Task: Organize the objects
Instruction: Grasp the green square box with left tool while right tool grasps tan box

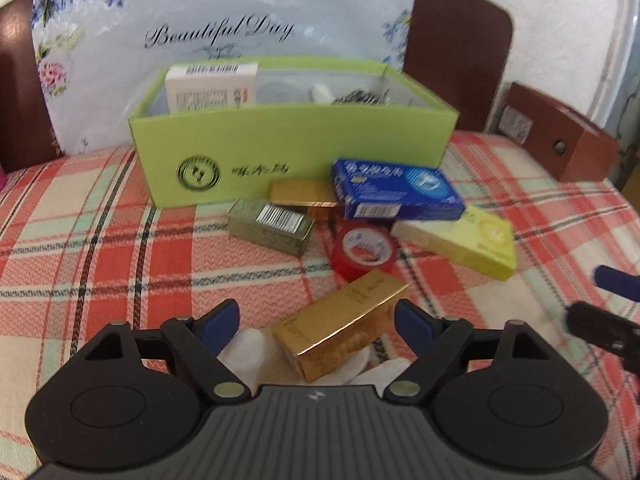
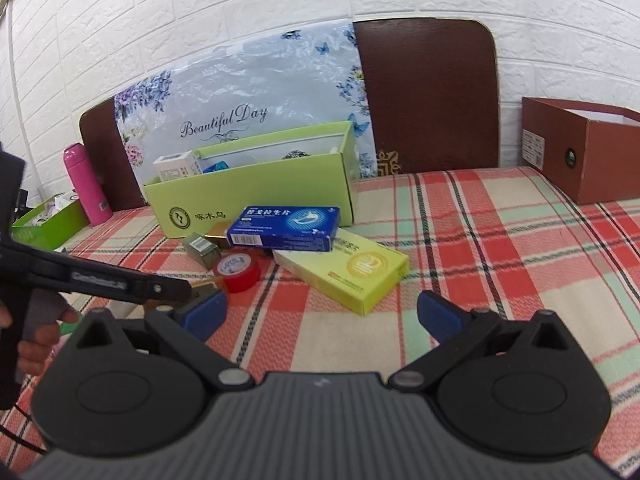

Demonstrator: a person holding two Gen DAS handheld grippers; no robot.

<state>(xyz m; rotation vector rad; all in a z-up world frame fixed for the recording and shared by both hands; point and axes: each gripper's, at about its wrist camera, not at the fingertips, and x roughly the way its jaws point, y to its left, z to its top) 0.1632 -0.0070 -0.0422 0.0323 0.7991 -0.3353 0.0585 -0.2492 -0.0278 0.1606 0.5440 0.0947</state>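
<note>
The left tongs [image 1: 316, 322] stand wide open at the bottom centre of the left wrist view, with a gold box [image 1: 340, 326] lying between the two blue pads — neither pad touches it. The gold box rests tilted on some white round pads [image 1: 250, 346] on the plaid bedspread [image 1: 100, 240].

Above it in the frame sits a red tape roll [image 1: 364, 250]. A grey-green box [image 1: 272, 226] with a barcode lies to the left of the tape, a second gold box [image 1: 304, 196] sits just behind that, a blue box [image 1: 396, 192] lies to the upper right of the tape, and a yellow box [image 1: 460, 242] lies at centre right, with the blue box's corner overlapping it.

Behind them all, in the upper middle of the frame, the open green box [image 1: 292, 140] already holds a white carton [image 1: 212, 86] at its left end and other small items too blurred to name.

In the right wrist view the right tongs [image 2: 322, 318] are also open and hold nothing — only bedspread shows between the pads. A hand [image 2: 36, 340] at the lower left edge of that frame grips the left tool's handle. A brown box [image 2: 584, 152] stands at the upper right and a pink bottle [image 2: 86, 184] at the left.
</note>
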